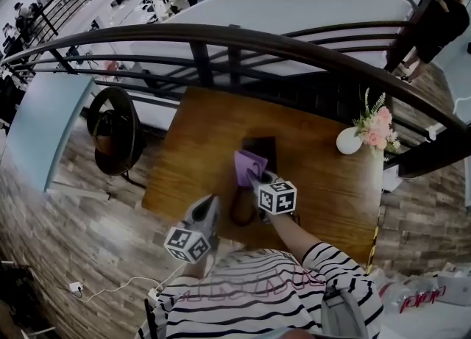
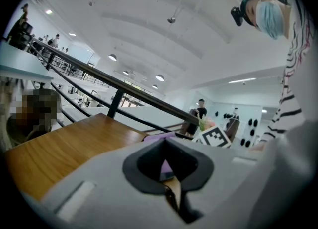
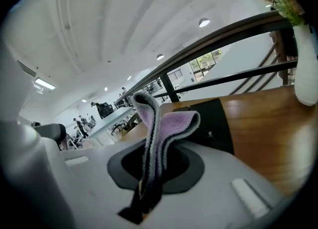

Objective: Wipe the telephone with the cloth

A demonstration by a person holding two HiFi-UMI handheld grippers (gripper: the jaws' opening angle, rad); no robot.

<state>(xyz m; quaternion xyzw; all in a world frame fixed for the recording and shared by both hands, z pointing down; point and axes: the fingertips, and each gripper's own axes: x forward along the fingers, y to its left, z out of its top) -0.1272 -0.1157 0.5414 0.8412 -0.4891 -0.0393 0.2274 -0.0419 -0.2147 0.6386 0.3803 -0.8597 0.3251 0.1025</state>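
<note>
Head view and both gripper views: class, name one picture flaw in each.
Head view: fisheye bends the railing into an arc. Left gripper view: black vignette darkens the corners. Right gripper view: the cloth is sharp, but the ceiling lamp is blown out white.

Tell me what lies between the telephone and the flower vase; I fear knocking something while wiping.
Nothing: bare tabletop separates the telephone from the vase, as the head view shows.

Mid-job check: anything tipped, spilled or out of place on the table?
Nothing stands out. The telephone lies flat on the wooden table, the vase stands upright near the table's right edge, and the purple cloth is clamped, bunched, in the right gripper at the telephone's near edge. No spill visible.
</note>
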